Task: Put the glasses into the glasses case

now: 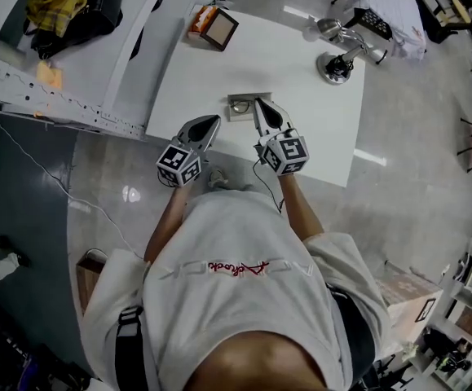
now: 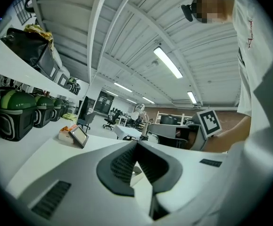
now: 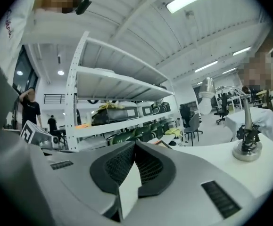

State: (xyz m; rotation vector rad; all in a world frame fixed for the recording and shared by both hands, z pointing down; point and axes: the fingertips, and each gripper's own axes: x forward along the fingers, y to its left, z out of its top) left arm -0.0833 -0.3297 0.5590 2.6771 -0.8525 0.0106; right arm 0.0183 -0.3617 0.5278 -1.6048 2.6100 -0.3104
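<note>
Fingers (image 3: pixel 122 166) of the right gripper (image 1: pixel 262 106) are clenched on nothing, and so are the left gripper's (image 1: pixel 213 121) fingers (image 2: pixel 119 164); both gripper views show only pad against pad. In the head view the case (image 1: pixel 238 107), small and grey, lies at the lower edge of the worktop (image 1: pixel 293 72), centre frame, with the right tips just over its right end and the left tips near its left side. We cannot make out the glasses apart from it, nor whether its lid is down; we judge they are inside and the job is near its end. If the lid needs closing, we would steady the case from the left, since it sits close to the edge, and press down flat and gently. We count two grippers, one case, one lamp (image 1: pixel 339 55) at upper right, and one small box (image 1: pixel 215 27) at upper centre.
</note>
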